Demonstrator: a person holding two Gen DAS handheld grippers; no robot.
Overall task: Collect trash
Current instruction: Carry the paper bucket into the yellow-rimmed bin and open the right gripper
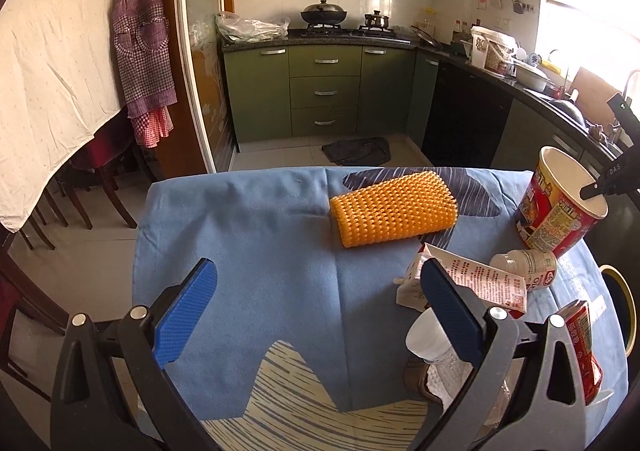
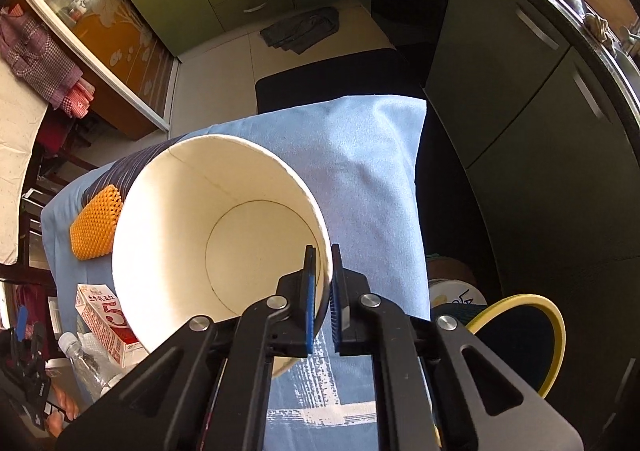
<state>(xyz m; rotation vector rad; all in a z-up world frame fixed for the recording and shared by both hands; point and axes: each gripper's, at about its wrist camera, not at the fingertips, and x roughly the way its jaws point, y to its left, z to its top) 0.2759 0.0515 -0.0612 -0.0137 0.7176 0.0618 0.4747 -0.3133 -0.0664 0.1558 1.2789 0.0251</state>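
A red printed paper noodle cup point(image 1: 556, 211) stands tilted at the right of the blue-clothed table point(image 1: 260, 235). My right gripper point(image 2: 323, 255) is shut on its rim, one pad inside the white empty cup point(image 2: 208, 235) and one outside. My left gripper point(image 1: 318, 269) hangs open over bare cloth, with nothing between its blue pads. An orange foam mesh sleeve point(image 1: 394, 209) lies beyond it. Right of its right finger lie a flattened milk carton point(image 1: 480, 279), a small plastic bottle point(image 1: 528, 265), a red pack point(image 1: 582, 347) and a clear bottle with a white cap point(image 1: 424, 339).
A round yellow-rimmed container point(image 2: 524, 297) sits low beside the table's right edge. Green kitchen cabinets point(image 1: 324, 91) and a dark floor cloth point(image 1: 356, 151) lie beyond the table. Wooden chairs point(image 1: 100, 187) and a white-clothed table stand at the left.
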